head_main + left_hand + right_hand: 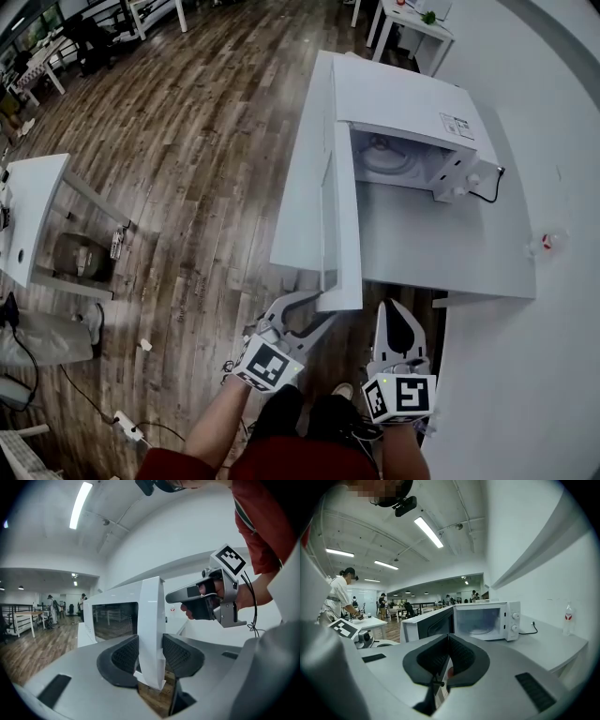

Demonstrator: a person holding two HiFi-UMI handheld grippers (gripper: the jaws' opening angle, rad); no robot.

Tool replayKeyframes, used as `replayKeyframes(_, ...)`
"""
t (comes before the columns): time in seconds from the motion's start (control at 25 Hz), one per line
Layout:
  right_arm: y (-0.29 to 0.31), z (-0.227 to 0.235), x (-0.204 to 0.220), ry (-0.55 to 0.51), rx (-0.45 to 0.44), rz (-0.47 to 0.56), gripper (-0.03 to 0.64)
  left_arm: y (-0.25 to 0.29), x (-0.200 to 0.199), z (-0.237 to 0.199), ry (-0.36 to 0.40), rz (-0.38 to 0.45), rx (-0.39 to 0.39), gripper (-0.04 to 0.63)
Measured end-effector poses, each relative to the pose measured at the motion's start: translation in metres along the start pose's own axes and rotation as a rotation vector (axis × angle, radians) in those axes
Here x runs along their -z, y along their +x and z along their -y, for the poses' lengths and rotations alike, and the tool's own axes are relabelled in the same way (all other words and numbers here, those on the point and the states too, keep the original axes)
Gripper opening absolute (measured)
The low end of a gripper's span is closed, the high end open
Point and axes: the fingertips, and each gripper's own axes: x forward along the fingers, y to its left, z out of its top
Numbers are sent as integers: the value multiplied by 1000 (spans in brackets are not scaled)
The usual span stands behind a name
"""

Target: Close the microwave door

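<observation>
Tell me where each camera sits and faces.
Head view: on the person's head, steeply down at the open boxy white microwave; left gripper, right gripper, forearms show.
Left gripper view: on that gripper, looking along jaws straddling the flat white door; right gripper and hand show.
Right gripper view: on that gripper, facing the microwave's cavity over closed jaws.
Shared: all show the door.
</observation>
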Motion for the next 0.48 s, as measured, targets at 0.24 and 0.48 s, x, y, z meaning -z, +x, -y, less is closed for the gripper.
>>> replayKeyframes(0.24,-7,29,6,27,25,3,28,25,-7,15,-2,-1,14,173)
replayKeyframes(0.48,-9,70,5,46,16,4,28,60,-12,32,-14,-15,0,166)
